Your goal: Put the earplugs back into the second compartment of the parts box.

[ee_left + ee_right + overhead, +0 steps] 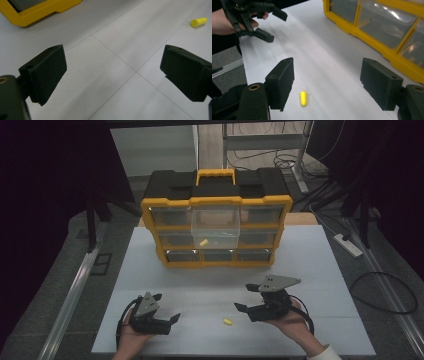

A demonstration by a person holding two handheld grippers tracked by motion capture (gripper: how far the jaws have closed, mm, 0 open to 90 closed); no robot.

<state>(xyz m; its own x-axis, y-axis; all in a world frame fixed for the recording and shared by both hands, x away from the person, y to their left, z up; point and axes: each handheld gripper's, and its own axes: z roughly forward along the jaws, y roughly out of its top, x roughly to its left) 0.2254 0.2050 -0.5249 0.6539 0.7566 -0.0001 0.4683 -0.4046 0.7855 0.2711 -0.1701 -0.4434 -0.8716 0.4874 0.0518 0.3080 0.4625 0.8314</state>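
Note:
A small yellow cylinder (227,321) lies on the white table (310,270) near its front edge, between my two grippers. My right gripper (244,297) is held just right of it, jaws wide apart and empty. In the right gripper view the cylinder (303,98) lies on the table between the jaws of the right gripper (328,62), close to the left one. My left gripper (166,308) rests at the front left, open and empty. In the left gripper view the cylinder (198,22) lies far off, up and right of the left gripper (113,53).
A yellow and black organizer box (216,227) with clear drawers stands at the back of the table. Its top middle drawer (216,222) is pulled out and holds a yellow piece (202,242). The left gripper (274,25) and the hand holding it appear in the right gripper view.

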